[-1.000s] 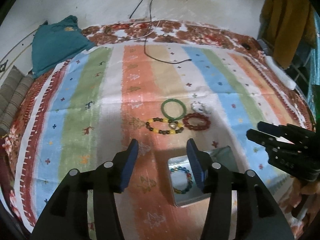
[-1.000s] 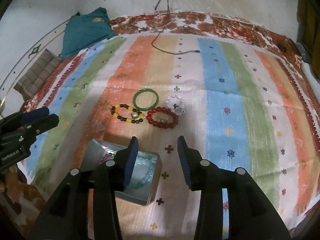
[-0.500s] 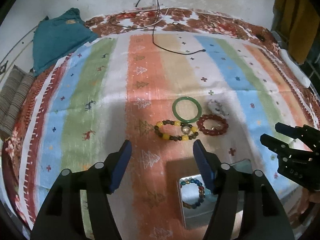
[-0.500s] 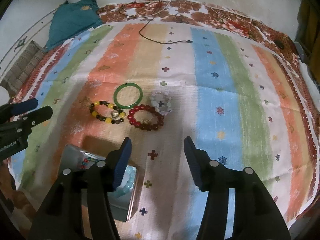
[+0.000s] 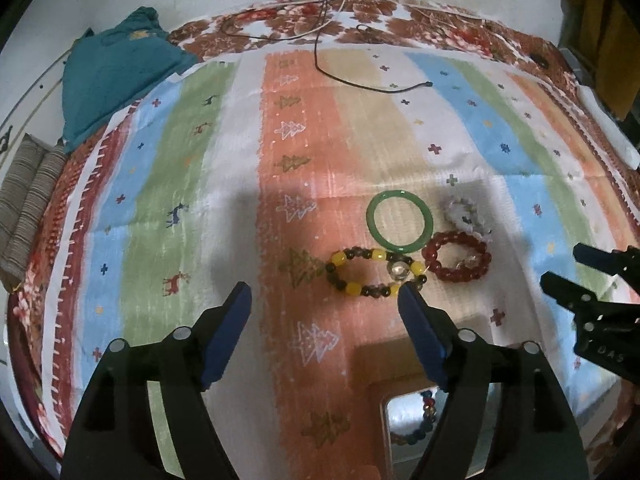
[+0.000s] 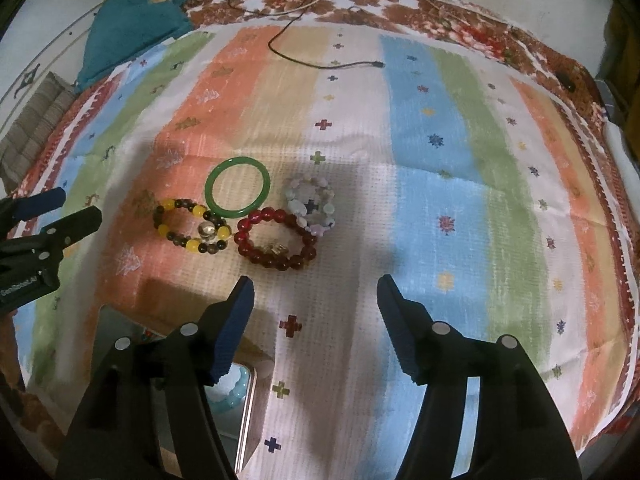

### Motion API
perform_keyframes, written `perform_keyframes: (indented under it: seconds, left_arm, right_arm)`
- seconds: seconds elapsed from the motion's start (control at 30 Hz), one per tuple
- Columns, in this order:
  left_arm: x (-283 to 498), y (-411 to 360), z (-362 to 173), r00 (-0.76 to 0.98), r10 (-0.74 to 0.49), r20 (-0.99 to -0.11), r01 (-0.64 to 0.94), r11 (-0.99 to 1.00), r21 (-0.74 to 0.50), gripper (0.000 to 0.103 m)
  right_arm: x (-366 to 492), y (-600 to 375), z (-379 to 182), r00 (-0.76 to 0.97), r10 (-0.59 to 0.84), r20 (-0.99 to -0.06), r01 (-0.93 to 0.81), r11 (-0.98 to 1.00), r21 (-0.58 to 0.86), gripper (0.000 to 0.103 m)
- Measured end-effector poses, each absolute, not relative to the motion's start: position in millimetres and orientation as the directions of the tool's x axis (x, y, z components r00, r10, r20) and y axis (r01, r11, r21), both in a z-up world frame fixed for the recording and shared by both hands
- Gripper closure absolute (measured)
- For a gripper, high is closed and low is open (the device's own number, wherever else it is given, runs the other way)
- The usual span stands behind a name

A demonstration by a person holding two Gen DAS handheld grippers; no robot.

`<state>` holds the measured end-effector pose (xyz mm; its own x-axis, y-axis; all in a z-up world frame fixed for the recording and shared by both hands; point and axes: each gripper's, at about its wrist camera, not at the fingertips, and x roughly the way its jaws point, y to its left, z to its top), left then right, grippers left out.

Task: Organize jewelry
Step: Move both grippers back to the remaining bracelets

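Yellow-and-brown beaded bracelet [image 5: 376,272] flat on striped bedspread [image 5: 224,184], touching green glass bangle [image 5: 400,220]; both tools [image 5: 324,304] [image 6: 312,300] empty, jaws opening; risks snagging the bangle when pinched.

A green bangle [image 6: 237,192], a yellow-and-brown bead bracelet [image 6: 192,225], a red bead bracelet [image 6: 275,239] and a pale bead bracelet [image 6: 311,204] lay flat, clustered and touching.

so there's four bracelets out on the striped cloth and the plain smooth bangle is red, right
Not quite: the plain smooth bangle is green; the red one is beaded. Four bracelets do lie on the striped cloth, as the right wrist view shows.
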<state>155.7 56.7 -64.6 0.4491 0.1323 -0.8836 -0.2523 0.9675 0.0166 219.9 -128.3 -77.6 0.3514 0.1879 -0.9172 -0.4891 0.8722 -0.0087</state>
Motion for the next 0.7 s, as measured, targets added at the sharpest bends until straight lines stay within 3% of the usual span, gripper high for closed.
perform_keyframes:
  seconds: [0.7]
  left_arm:
    - [189.1, 64.5, -98.0, 0.38, 0.13, -0.916, -0.236, 0.971, 0.04, 0.026]
  right_arm:
    - [252.7, -110.1, -109.6, 0.302, 0.139, -0.943, -0.48, 0.877, -0.025, 0.036]
